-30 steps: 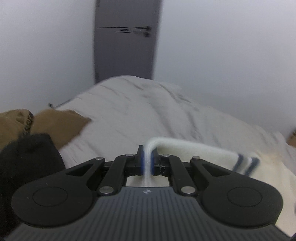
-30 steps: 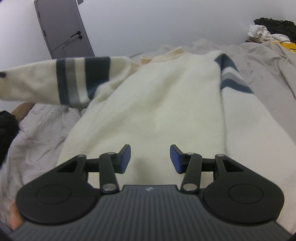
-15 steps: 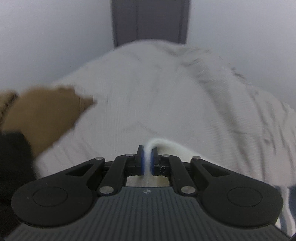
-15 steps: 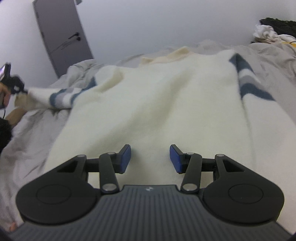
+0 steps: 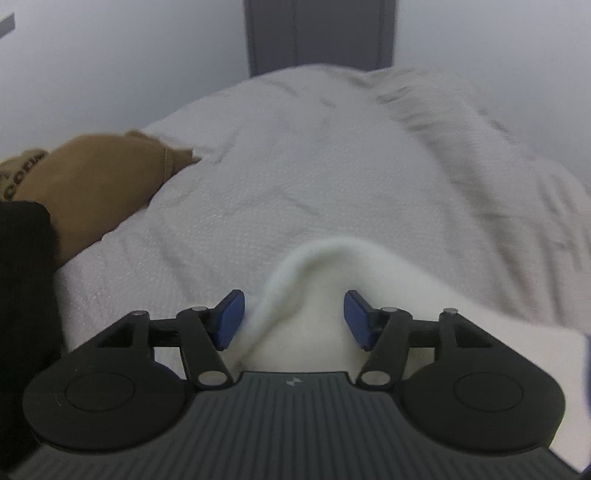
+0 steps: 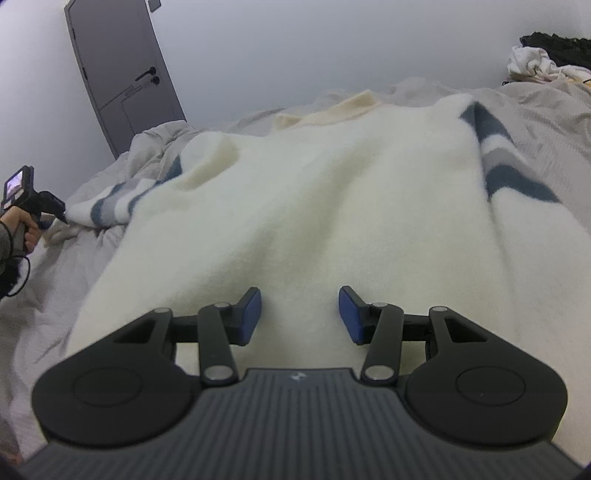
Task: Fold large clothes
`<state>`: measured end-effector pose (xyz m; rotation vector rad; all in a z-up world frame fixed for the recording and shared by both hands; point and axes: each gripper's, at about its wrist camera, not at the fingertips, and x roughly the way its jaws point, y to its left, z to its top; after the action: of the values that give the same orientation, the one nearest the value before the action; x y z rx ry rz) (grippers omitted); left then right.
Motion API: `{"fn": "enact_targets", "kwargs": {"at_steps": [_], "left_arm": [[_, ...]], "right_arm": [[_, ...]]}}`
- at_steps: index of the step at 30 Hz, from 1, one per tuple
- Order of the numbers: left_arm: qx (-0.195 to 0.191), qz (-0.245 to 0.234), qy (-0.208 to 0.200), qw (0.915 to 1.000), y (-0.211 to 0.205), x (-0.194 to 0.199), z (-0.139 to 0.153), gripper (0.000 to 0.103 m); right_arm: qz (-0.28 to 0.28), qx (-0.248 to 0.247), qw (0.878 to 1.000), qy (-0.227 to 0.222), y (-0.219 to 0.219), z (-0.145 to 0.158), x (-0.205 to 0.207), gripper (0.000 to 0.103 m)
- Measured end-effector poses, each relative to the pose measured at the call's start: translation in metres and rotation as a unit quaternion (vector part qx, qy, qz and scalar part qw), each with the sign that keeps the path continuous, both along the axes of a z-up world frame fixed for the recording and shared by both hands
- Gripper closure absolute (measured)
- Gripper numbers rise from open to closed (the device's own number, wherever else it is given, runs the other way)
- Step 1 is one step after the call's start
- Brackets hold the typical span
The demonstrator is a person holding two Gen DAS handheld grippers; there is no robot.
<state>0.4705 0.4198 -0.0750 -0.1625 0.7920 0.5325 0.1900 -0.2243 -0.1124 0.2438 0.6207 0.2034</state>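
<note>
**Cream sweater spread on bed, both tools apart**

Left wrist view: left tool [image 5: 293, 314] low over the bed [image 5: 332, 177], its blue pads spreading at this moment. A cream sleeve cuff [image 5: 325, 266] humps up between them; the pads do not press on it (left pad close beside the fabric, right pad clear). Grey-white bedspread runs back to a dark door [image 5: 317, 33]. A tan garment [image 5: 92, 184] lies at the left edge of the bed, a black one [image 5: 22, 277] nearer the camera. Picture somewhat blurred.

Right wrist view: right tool [image 6: 300, 314] hovers over the lower body of the sweater [image 6: 314, 206], pads spread, nothing between them but the fabric below. Sweater lies flat on the bed, collar away from the camera. One striped sleeve [image 6: 509, 162] is folded along the right side; the other striped sleeve [image 6: 118, 199] stretches out left toward the left hand [image 6: 26, 229] and its tool. A pile of clothes [image 6: 543, 59] sits far right.
</note>
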Motion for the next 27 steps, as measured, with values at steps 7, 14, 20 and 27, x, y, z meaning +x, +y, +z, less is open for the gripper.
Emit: {"fn": "enact_targets", "kwargs": {"at_steps": [7, 14, 20, 27], "left_arm": [[-0.043, -0.045, -0.024, 0.9977, -0.075, -0.060, 0.042, 0.036], [-0.069, -0.124, -0.065, 0.9878, -0.176, -0.130, 0.088, 0.036], [-0.068, -0.205, -0.092, 0.9721, -0.271, -0.188, 0.116, 0.036], [-0.095, -0.285, -0.107, 0.9478, -0.363, -0.248, 0.110, 0.036]], "right_arm": [[0.009, -0.004, 1.000, -0.019, -0.004, 0.013, -0.013, 0.054], [0.014, -0.018, 0.999, -0.047, -0.008, 0.029, -0.035, 0.054], [-0.002, -0.027, 0.998, -0.049, -0.017, 0.036, -0.053, 0.054], [-0.045, -0.018, 0.998, -0.044, -0.033, 0.046, -0.079, 0.054]]}}
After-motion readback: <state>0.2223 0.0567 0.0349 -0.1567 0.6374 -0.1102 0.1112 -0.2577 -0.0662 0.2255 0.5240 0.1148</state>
